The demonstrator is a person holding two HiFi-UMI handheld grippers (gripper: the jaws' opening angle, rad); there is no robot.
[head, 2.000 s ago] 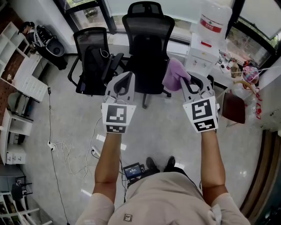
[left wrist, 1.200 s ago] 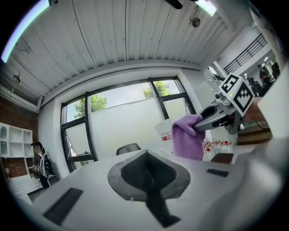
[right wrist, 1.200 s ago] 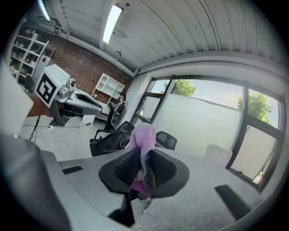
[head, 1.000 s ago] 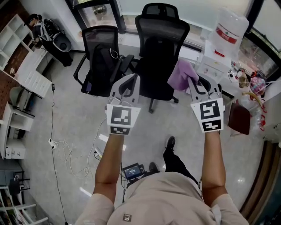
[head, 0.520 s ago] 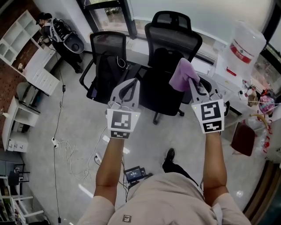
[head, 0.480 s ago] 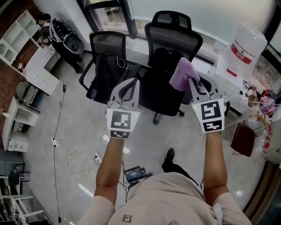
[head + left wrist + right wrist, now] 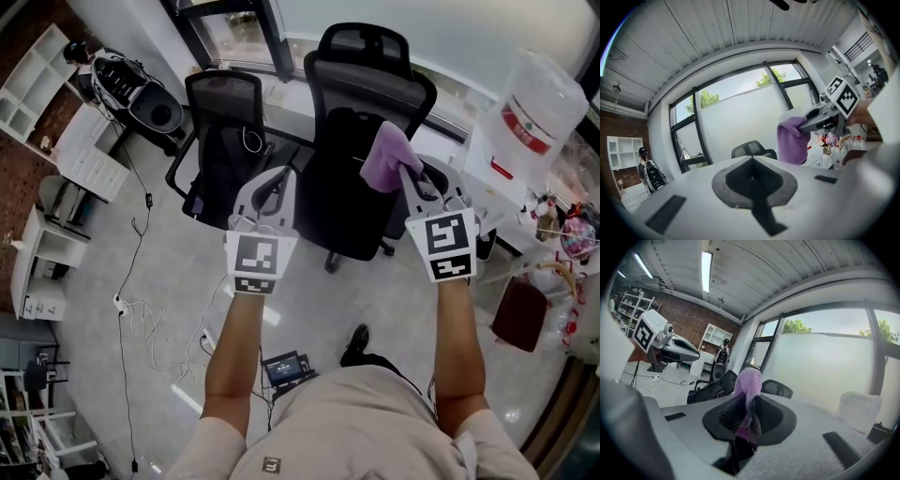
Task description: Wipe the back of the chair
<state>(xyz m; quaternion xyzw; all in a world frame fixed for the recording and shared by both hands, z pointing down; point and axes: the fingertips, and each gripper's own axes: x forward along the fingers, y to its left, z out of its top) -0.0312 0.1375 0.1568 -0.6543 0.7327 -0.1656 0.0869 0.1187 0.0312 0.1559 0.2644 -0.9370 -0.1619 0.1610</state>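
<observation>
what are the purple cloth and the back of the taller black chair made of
Purple cloth: looks like a soft fabric, perhaps microfibre or terry. Its surface is fuzzy and matte, and it droops in loose folds.
Chair back: seems to be black mesh in a hard frame, probably plastic. The finish is matte, but the weave is too small to confirm.

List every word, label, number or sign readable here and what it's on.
None can be read.
Red label on the large clear water bottle: print too blurred.
Small logo on the person's beige shirt: too small.
Screen of the small black device: too small.
Square markers on the left tool and right tool: black-and-white patterns, no letters.
</observation>
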